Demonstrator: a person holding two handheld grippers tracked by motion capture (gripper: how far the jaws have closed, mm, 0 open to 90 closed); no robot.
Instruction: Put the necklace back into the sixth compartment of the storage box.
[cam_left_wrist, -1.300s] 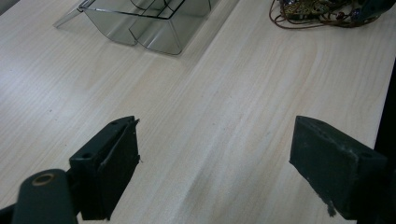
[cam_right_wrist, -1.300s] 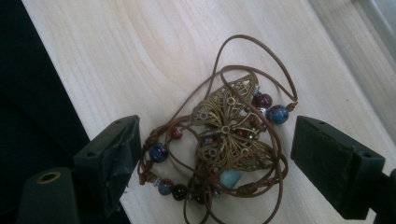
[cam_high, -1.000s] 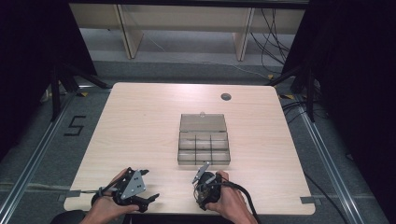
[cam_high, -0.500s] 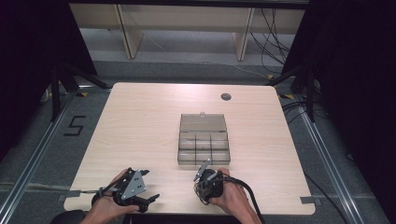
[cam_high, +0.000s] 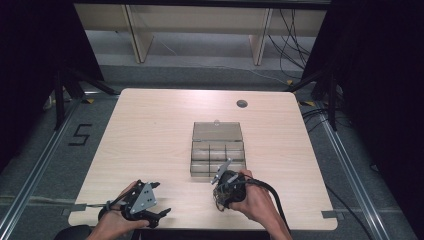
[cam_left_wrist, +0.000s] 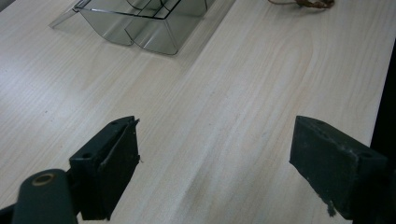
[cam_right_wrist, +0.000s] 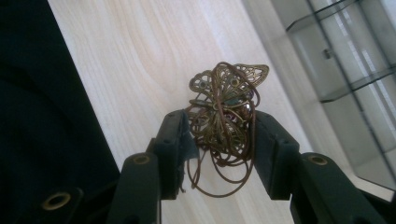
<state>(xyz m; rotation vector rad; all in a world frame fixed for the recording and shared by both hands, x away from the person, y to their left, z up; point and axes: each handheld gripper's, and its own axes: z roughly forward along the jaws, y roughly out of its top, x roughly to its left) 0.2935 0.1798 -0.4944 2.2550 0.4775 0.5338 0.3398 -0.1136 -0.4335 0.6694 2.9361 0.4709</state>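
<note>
A bronze filigree butterfly pendant (cam_right_wrist: 226, 93) with loops of thin cord hangs between the jaws of my right gripper (cam_right_wrist: 219, 126), which is shut on it just above the table. From above, that gripper (cam_high: 217, 195) sits near the front edge, just in front of a clear compartment box (cam_high: 218, 155) whose lid (cam_high: 217, 131) lies open behind it. The box (cam_right_wrist: 345, 60) is off to the right in the right gripper view. My left gripper (cam_high: 160, 198) rests at the front left, jaws wide open (cam_left_wrist: 215, 140) over bare wood, with the box (cam_left_wrist: 135, 23) far ahead.
The light wood table (cam_high: 150, 130) ends in a dark drop close behind both hands. A round cable hole (cam_high: 242, 103) sits near the far edge. Metal rails and a floor mark "5" (cam_high: 80, 135) flank the table.
My right gripper has edged a little away from the front edge toward the box, still holding the pendant. The left gripper has stayed put.
</note>
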